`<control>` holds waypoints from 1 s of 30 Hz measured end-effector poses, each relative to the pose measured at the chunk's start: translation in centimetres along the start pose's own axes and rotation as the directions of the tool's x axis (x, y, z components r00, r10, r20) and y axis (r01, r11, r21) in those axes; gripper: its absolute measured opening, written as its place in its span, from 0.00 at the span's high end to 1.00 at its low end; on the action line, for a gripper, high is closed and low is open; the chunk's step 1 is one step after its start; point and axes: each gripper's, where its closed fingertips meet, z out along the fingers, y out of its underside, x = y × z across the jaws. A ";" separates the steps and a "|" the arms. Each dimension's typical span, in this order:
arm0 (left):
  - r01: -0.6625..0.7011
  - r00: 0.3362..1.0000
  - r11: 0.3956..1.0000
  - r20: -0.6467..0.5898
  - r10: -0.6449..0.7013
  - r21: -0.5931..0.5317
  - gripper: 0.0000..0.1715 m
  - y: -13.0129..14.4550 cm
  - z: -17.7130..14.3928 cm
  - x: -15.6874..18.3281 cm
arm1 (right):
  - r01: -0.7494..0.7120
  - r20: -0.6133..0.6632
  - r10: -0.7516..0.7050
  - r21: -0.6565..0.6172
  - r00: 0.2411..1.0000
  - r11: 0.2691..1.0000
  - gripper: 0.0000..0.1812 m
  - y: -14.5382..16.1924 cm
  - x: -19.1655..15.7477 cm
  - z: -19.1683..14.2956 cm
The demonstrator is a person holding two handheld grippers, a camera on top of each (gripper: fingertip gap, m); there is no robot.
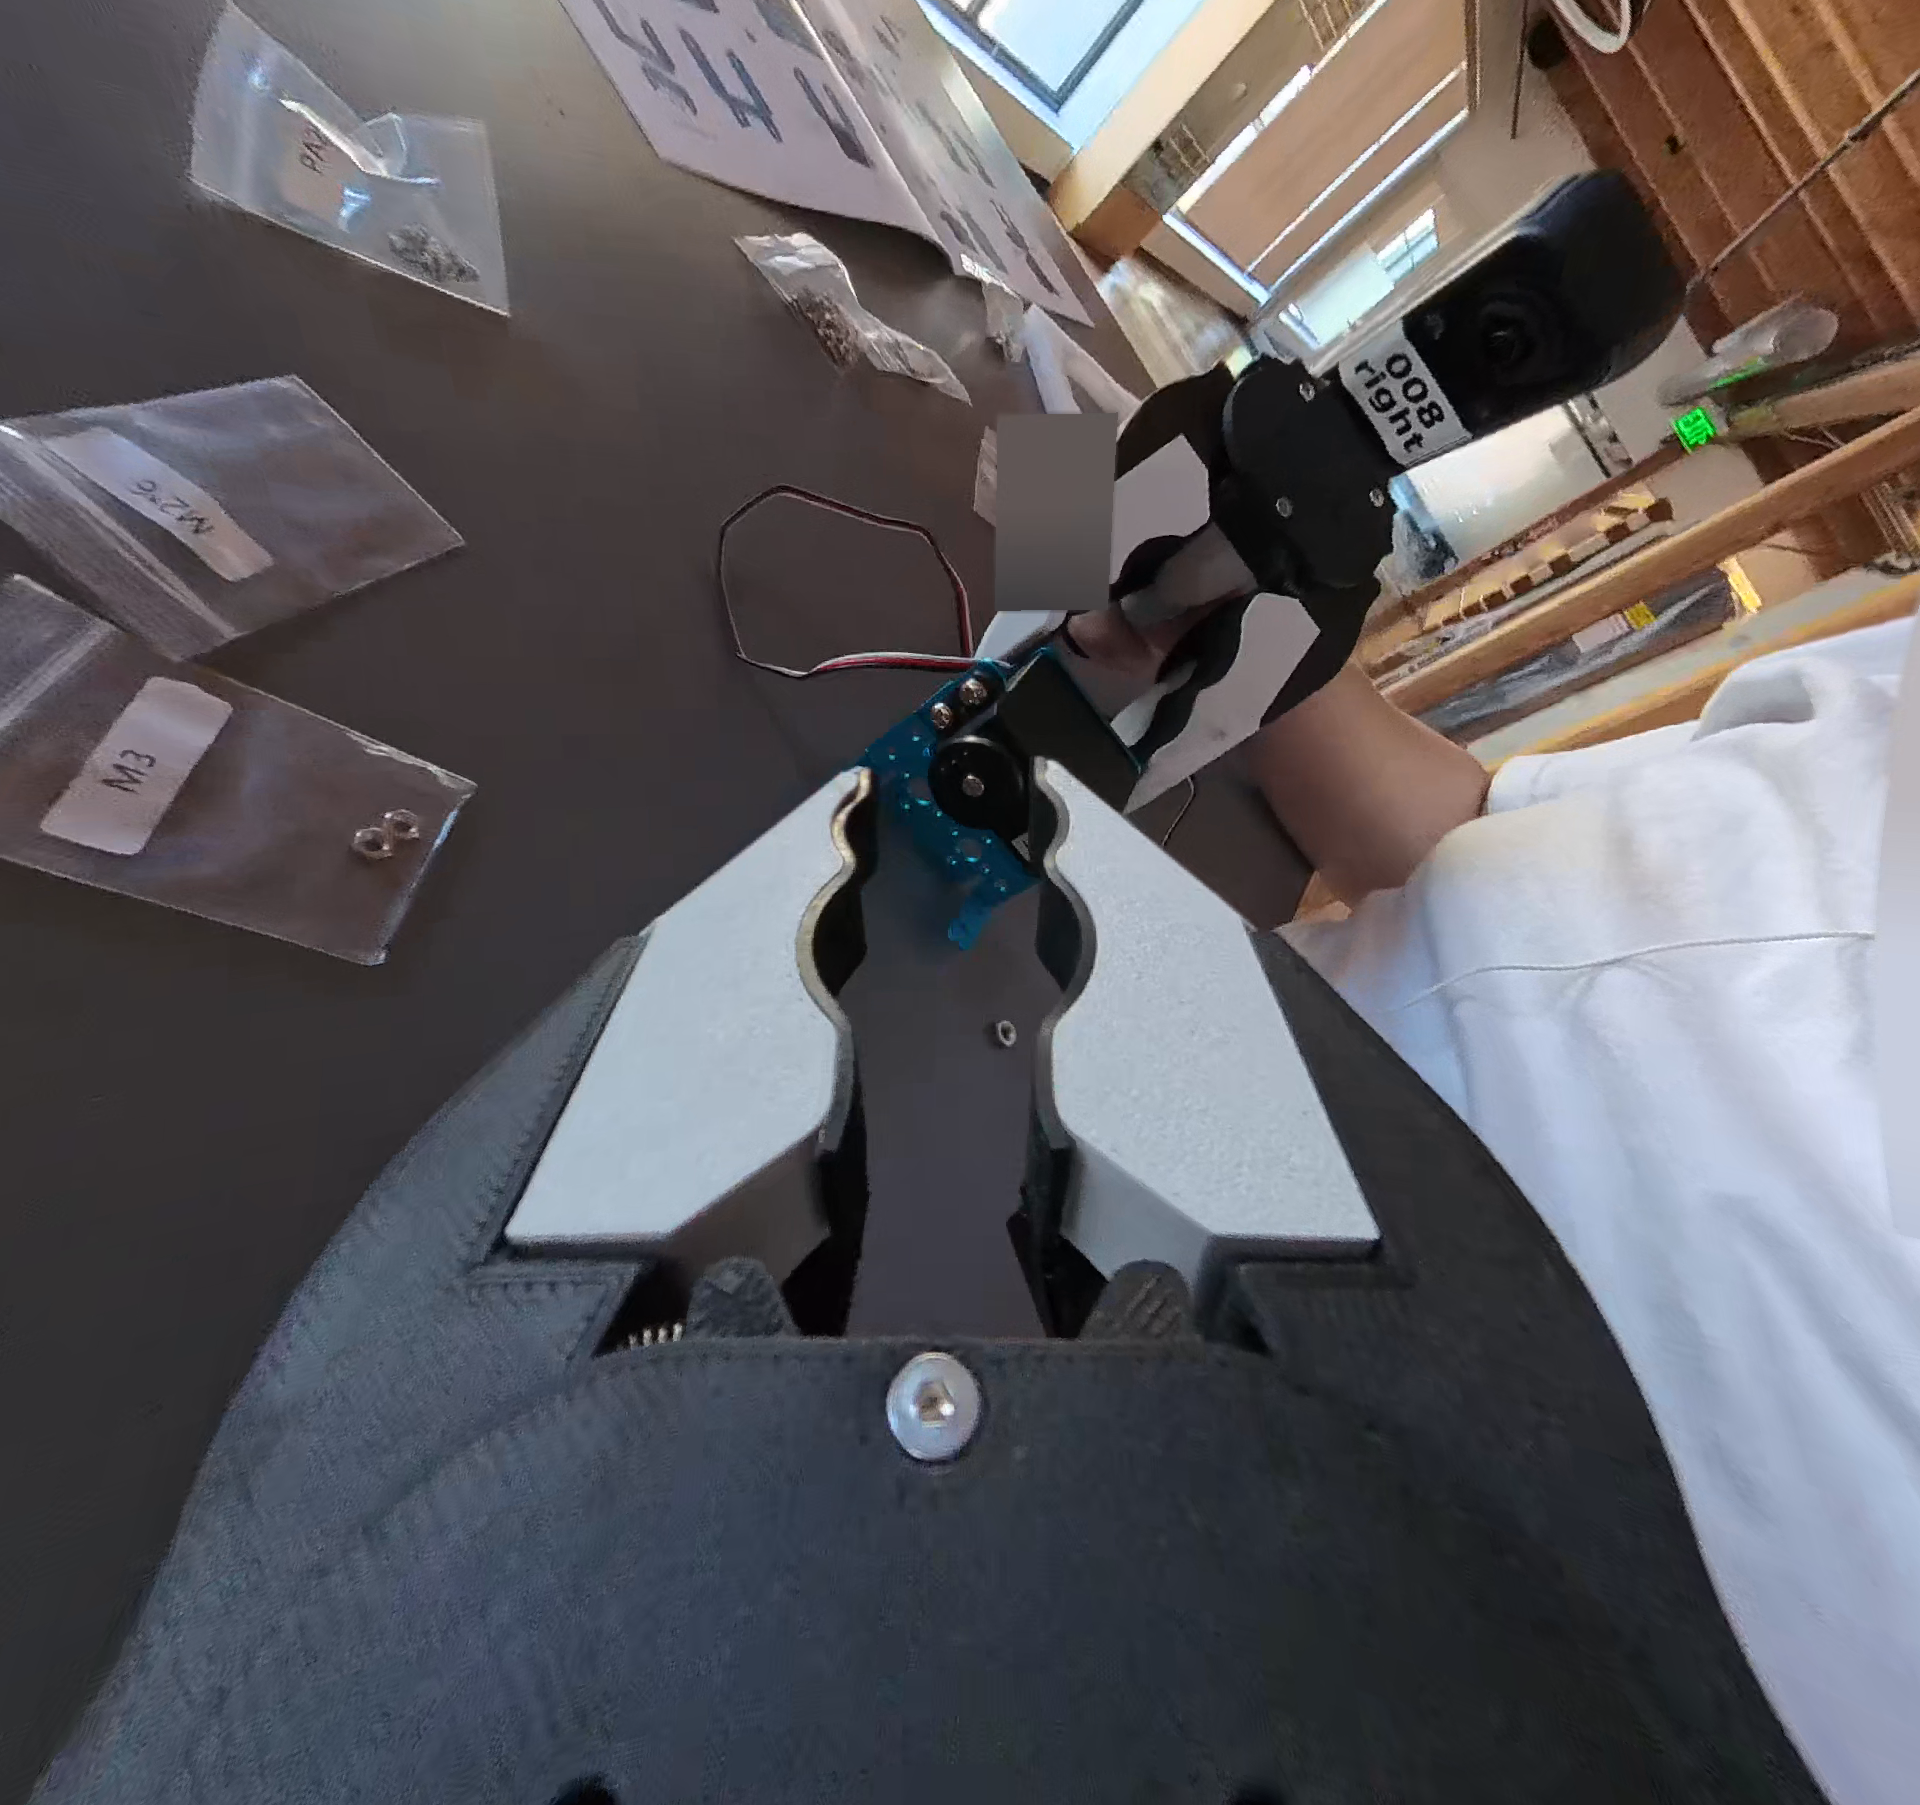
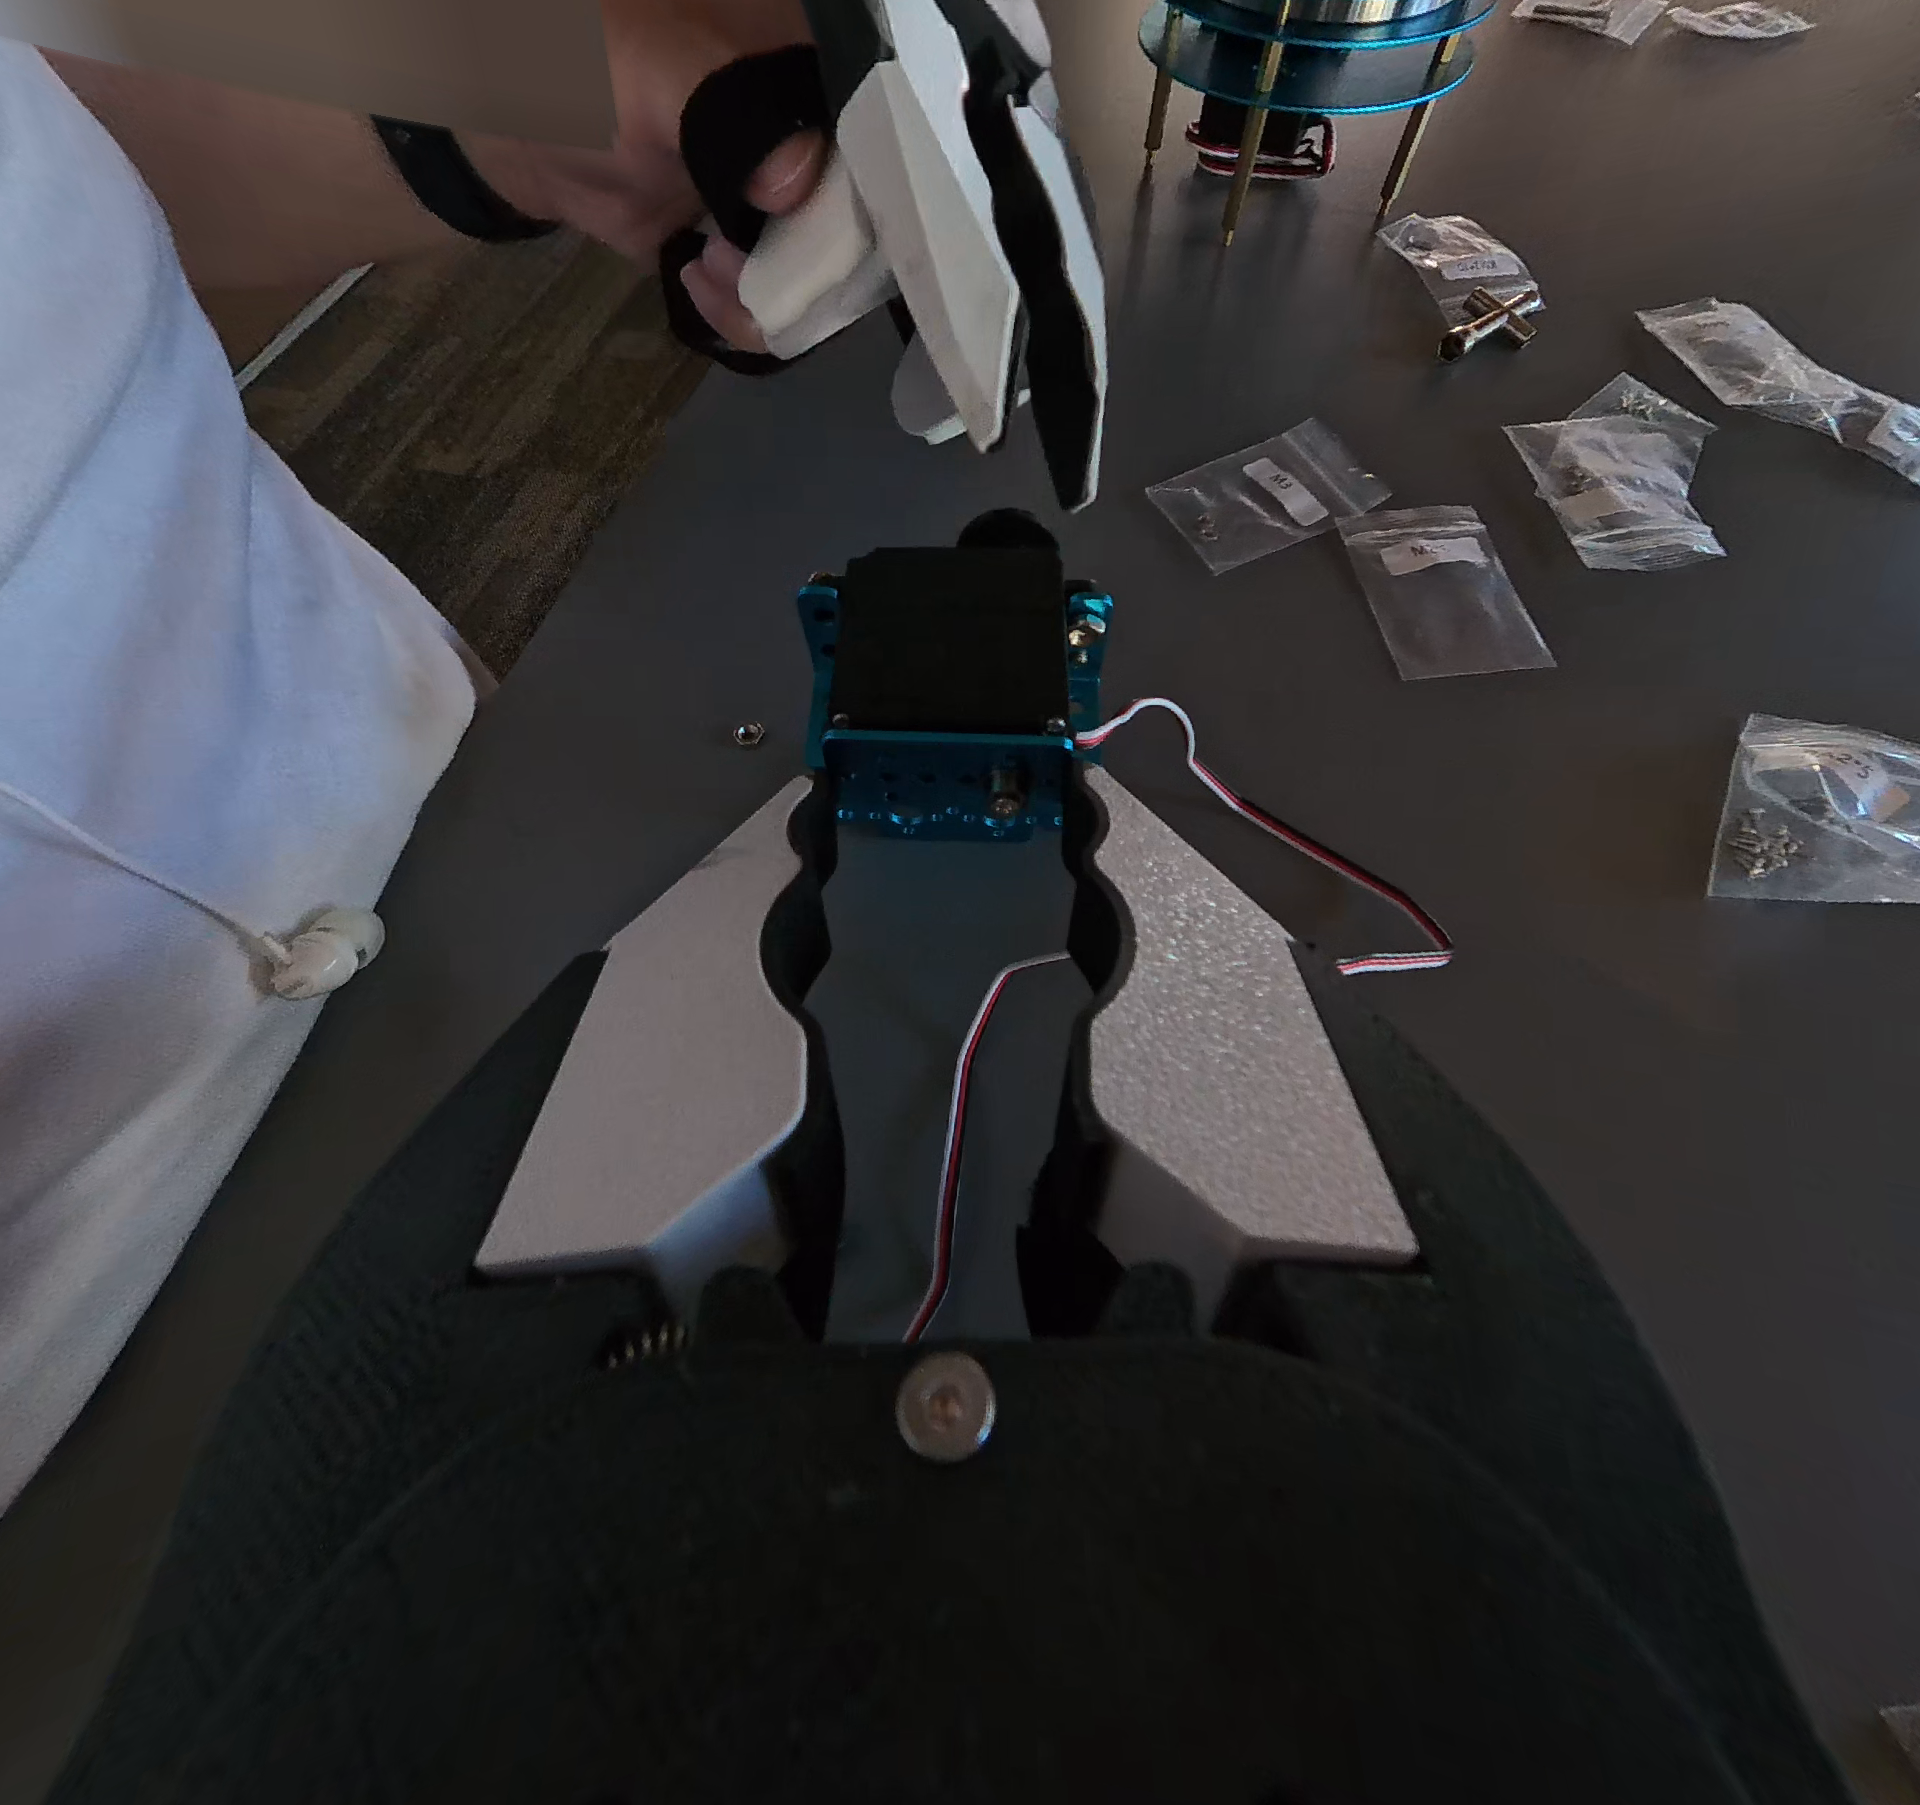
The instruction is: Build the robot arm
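Observation:
A black servo (image 2: 951,633) sits in a blue metal bracket (image 2: 935,799) on the dark table (image 2: 1351,1080). My right gripper (image 2: 951,794) is shut on the bracket's base, one finger at each side. The servo's red, white and black wire (image 2: 1299,862) loops to the right and back between my fingers. My left gripper (image 1: 951,784) is open and points down at the servo's round black horn (image 1: 971,773), just above it and apart from it. It shows over the servo in the right wrist view (image 2: 1039,467). A small loose nut (image 2: 745,735) lies left of the bracket.
Several clear bags of screws and nuts (image 2: 1444,602) lie to the right; some show in the left wrist view (image 1: 208,768). A blue round tiered assembly on standoffs (image 2: 1309,20) stands at the back. A metal socket key (image 2: 1486,316) and printed sheets (image 1: 748,62) lie nearby. A person in white (image 2: 156,612) stands at the table's left edge. My hands' fingertips stand some 6 cm from each other. From the right gripper's tips to the small loose nut (image 2: 745,735) is close to 6 cm. My left wrist view (image 1: 1009,1028) looks at it from another angle.

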 end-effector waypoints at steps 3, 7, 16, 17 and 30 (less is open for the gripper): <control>-0.030 1.000 0.998 -0.003 0.030 -0.046 0.88 0.6 0.5 0.2 | 0.001 0.000 -0.001 -0.001 1.000 1.000 0.76 0.0 0.0 0.0; -0.045 0.999 0.998 -0.008 0.045 -0.048 0.92 0.7 0.9 0.4 | 0.000 -0.001 0.000 -0.001 1.000 1.000 0.76 0.0 0.0 0.0; -0.039 0.999 0.998 -0.032 0.038 -0.052 0.93 0.7 0.9 0.6 | 0.000 0.005 0.000 0.003 1.000 1.000 0.76 0.0 -0.1 0.0; -0.046 0.998 0.997 -0.039 0.044 -0.054 0.90 0.7 0.8 0.8 | -0.002 0.005 0.002 0.004 1.000 1.000 0.76 0.1 -0.1 0.0; -0.098 0.995 0.992 0.000 0.098 -0.075 0.88 1.2 1.1 0.8 | 0.001 0.005 -0.001 0.004 1.000 1.000 0.76 0.0 -0.1 0.1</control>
